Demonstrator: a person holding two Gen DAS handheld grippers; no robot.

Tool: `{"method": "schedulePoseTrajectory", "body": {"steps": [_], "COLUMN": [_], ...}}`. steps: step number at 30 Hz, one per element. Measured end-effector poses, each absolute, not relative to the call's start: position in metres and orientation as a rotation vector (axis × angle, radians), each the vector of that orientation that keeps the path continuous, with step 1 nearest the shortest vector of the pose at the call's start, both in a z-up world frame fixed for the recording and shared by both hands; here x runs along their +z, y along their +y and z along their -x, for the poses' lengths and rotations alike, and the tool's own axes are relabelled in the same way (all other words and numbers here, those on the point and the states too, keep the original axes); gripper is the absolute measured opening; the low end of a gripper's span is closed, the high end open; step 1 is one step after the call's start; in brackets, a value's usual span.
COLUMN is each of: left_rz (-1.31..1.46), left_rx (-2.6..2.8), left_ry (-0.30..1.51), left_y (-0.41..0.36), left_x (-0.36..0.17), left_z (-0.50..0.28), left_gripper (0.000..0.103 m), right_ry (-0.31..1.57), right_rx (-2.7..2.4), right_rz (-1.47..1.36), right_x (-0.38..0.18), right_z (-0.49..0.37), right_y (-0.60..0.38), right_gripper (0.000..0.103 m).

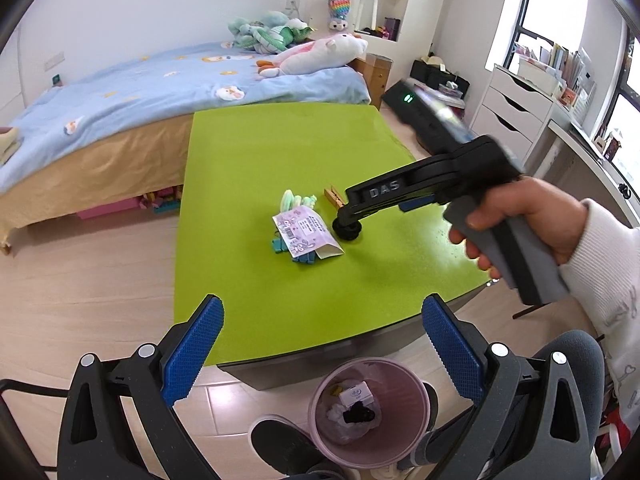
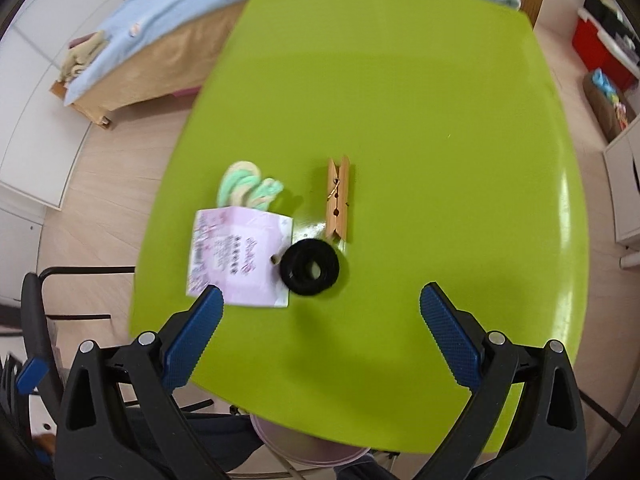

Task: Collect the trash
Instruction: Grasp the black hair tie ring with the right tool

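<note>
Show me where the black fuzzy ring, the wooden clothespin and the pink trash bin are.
Black fuzzy ring [image 2: 309, 267]: right wrist view, on its fuzzy band, left of the hole.
Wooden clothespin [image 2: 338, 199]: right wrist view, mid-body near the metal spring.
Pink trash bin [image 1: 404, 392]: left wrist view, on its inner wall, right side.

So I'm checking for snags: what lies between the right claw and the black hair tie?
Only bare green table. In the right wrist view, the open right claw hovers just short of the black hair tie, with nothing in that stretch.
</note>
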State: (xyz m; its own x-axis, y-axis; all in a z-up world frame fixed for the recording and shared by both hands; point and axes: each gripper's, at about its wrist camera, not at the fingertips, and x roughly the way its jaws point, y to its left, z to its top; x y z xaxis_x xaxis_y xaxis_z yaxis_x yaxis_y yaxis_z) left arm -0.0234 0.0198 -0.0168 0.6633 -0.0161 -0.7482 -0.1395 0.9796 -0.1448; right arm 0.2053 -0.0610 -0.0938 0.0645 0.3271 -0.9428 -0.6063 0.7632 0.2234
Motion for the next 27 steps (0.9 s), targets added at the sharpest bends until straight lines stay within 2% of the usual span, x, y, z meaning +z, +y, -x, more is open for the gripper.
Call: {"method": "schedulePoseTrajectory", "body": {"steps": [3, 5, 7, 11, 21, 27], "left_rz": [0.206, 0.21, 0.216, 0.229, 0.235, 0.215], "left_rx": [0.076, 0.079, 0.083, 0.082, 0.076, 0.07], "left_ry": [0.846, 0.849, 0.854, 0.859, 0.868, 0.879], "left_y": [0.024, 0.027, 0.029, 0.032, 0.034, 0.031], "left_x": [-0.018, -0.019, -0.021, -0.024, -0.026, -0.024], "left_z": [0.024, 0.023, 0.023, 0.023, 0.015, 0.004], "left_gripper": [0.095, 0.095, 0.095, 0.095, 0.095, 0.095], "right_ry": [1.356, 1.363, 1.373, 1.385, 1.367, 1.351], "right_rx": [0.7, 0.709, 0.702, 0.707, 0.705, 0.729], "right_rz": [0.259, 0.269, 0.288, 0.281, 0.312, 0.281], "right_x": [-0.105, -0.107, -0.111, -0.116, -0.117, -0.112], "right_z": [-0.211, -0.211, -0.211, -0.214, -0.22, -0.22], "right_y": [-0.054, -0.05, -0.046, -0.043, -0.045, -0.053], "right_gripper": [0.096, 0.089, 0.076, 0.066, 0.032, 0.03]}}
